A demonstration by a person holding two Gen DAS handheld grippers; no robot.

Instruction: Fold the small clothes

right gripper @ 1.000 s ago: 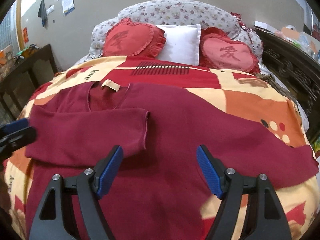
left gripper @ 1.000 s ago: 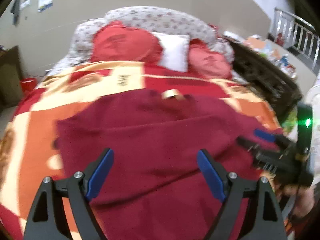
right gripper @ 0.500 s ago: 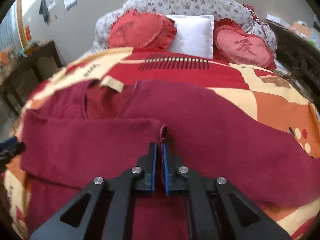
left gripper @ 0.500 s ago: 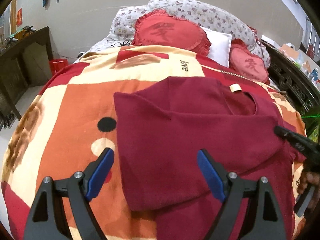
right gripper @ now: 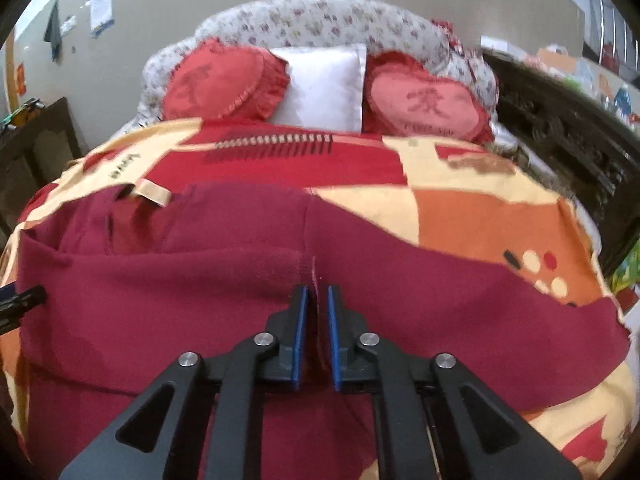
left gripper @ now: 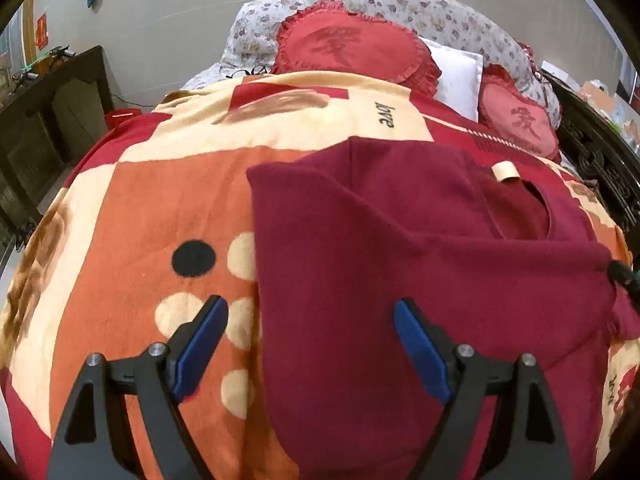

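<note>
A maroon long-sleeved top (left gripper: 400, 240) lies spread on the bed, its neck label (left gripper: 506, 171) pointing toward the pillows. One sleeve is folded across the chest. My right gripper (right gripper: 318, 292) pinches that sleeve's cuff (right gripper: 307, 266); its jaws are opening a touch, and the cuff is still pressed between the pads. My left gripper (left gripper: 310, 306) hangs open over the top's left edge, with one finger above the blanket and the other above the maroon cloth. The tip of the right gripper (left gripper: 624, 276) shows at the left wrist view's right edge.
A red, orange and cream patterned blanket (left gripper: 140, 240) covers the bed. Two red heart cushions (right gripper: 224, 84) and a white pillow (right gripper: 324, 84) lean on the floral headboard. Dark wooden furniture (left gripper: 52, 120) stands to the left, and a carved dark bed frame (right gripper: 560, 140) to the right.
My right gripper went from open to shut on the sleeve cuff and shifted with it. My left gripper swung over to the top's left edge and sank closer, staying open.
</note>
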